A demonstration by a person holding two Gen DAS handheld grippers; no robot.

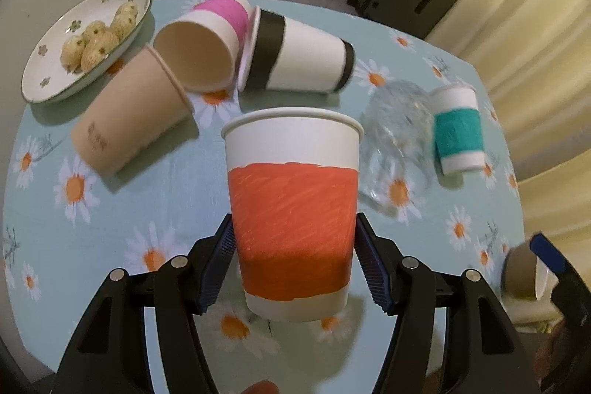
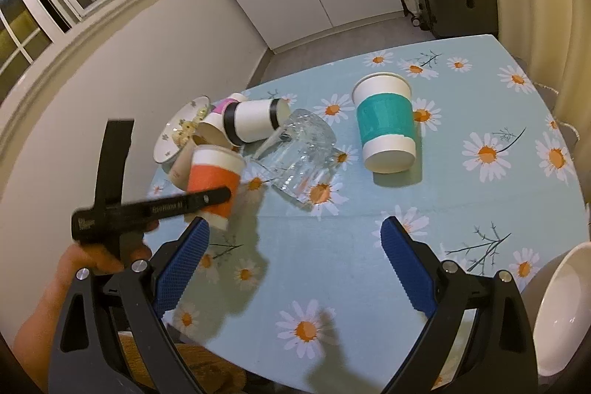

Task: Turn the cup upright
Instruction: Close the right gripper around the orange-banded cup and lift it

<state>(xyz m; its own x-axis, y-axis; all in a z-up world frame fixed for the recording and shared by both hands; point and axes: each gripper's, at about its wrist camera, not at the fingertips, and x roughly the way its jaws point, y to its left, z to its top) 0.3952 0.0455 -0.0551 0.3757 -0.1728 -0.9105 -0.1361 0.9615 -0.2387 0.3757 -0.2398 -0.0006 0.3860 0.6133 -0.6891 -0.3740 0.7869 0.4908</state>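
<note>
The orange-banded white paper cup is gripped upright by the left gripper; lowering onto the surface seems next; the right gripper is held wide, empty.

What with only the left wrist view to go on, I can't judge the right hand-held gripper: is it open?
Observer: Yes. The right hand-held gripper is open, with nothing between its fingers.
Operator: What's beneath it?
Observer: Only flowered tablecloth.
Operator: The glass is blurred for me. How does it lie?
Observer: The glass lies on its side, between the orange cup and the teal cup.
</note>
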